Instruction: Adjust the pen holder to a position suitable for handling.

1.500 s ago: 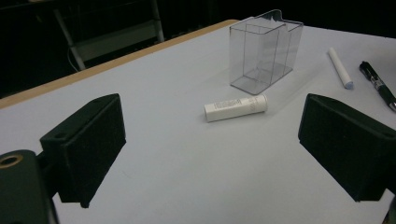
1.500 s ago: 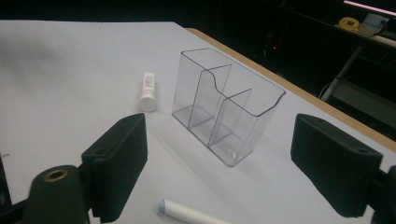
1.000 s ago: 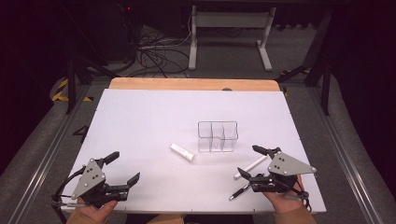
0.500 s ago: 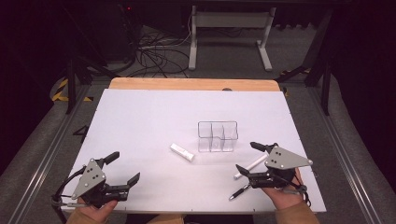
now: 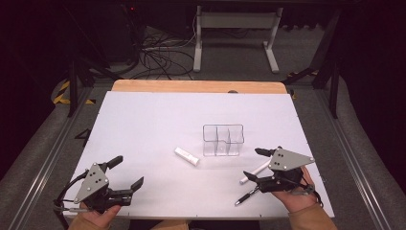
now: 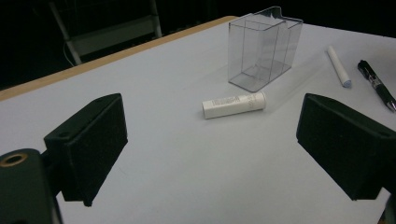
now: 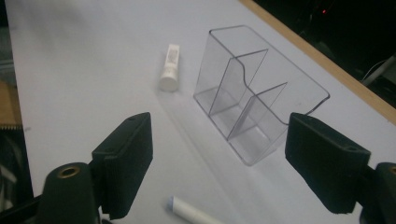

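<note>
A clear organizer (image 5: 223, 140) with three compartments stands upright mid-table, and all three look empty. To its left lies a white tube (image 5: 186, 156). A white marker (image 5: 254, 171) and a black pen (image 5: 246, 195) lie at the front right. My right gripper (image 5: 253, 163) hovers over the marker with its jaws open, and they have just been closing a little. The marker's end (image 7: 191, 212) lies on the table below the gap, untouched. My left gripper (image 5: 127, 171) is open over bare table at the front left. It faces the tube (image 6: 234, 104) and the organizer (image 6: 264, 46).
The white table top (image 5: 143, 124) ends in a wooden strip (image 5: 191, 86) at the far edge. Beyond it are cables and a metal stand on a dark floor. The person's hands hold both grippers close to the near edge.
The right gripper has edged slightly left over the white marker and its jaws stand a bit narrower. The left gripper and the objects have not moved.
</note>
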### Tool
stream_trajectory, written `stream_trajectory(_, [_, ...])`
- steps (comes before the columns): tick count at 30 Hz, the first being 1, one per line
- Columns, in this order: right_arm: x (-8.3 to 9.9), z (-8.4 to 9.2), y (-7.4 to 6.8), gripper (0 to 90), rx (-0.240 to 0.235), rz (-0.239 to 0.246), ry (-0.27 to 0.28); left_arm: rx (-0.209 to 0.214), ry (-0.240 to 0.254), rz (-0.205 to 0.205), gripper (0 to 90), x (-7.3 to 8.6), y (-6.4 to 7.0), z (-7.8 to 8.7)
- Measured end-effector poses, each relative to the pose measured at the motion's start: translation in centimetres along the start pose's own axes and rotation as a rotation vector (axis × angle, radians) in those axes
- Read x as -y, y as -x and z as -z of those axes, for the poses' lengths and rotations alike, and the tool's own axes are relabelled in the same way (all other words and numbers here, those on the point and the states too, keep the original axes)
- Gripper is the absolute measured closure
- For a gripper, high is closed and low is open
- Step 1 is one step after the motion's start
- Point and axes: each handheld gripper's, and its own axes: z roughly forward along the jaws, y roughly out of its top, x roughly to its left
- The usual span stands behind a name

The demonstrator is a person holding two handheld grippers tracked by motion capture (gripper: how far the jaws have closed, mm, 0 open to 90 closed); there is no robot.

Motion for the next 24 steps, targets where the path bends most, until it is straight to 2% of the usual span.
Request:
stream_trajectory(4, [-0.07,-0.16,0.20,24.2,-0.031,0.026,-0.053,0.001,-0.002,0.004,9.5,-0.04,-0.01,-0.05])
stream_trajectory(7, [-0.17,-0.35,0.31,26.6,-0.072,0.047,-0.091,0.003,-0.003,0.008,9.5,-0.03,-0.04,-0.14])
stream_trajectory(8, [-0.17,-0.35,0.31,26.6,-0.072,0.047,-0.091,0.003,-0.003,0.008,9.5,-0.03,-0.04,-0.14])
stream_trajectory(9, [-0.23,-0.50,0.36,28.2,-0.094,0.078,-0.123,0.002,-0.002,0.005,9.5,-0.03,-0.06,-0.16])
stream_trajectory(11, [-0.26,-0.64,0.31,29.5,-0.118,0.093,-0.147,0.004,-0.004,0.008,9.5,0.00,-0.04,-0.16])
stream_trajectory(17, [-0.33,-0.94,0.37,31.0,-0.154,0.123,-0.199,0.002,0.000,0.008,9.6,-0.02,-0.08,-0.08])
stream_trajectory(20, [-0.34,-1.02,0.58,31.3,-0.176,0.121,-0.220,0.004,-0.001,0.008,9.7,-0.02,-0.06,-0.09])
stream_trajectory(24, [-0.36,-1.02,0.85,31.8,-0.206,0.089,-0.236,0.005,-0.001,0.010,9.8,-0.03,-0.08,-0.09])
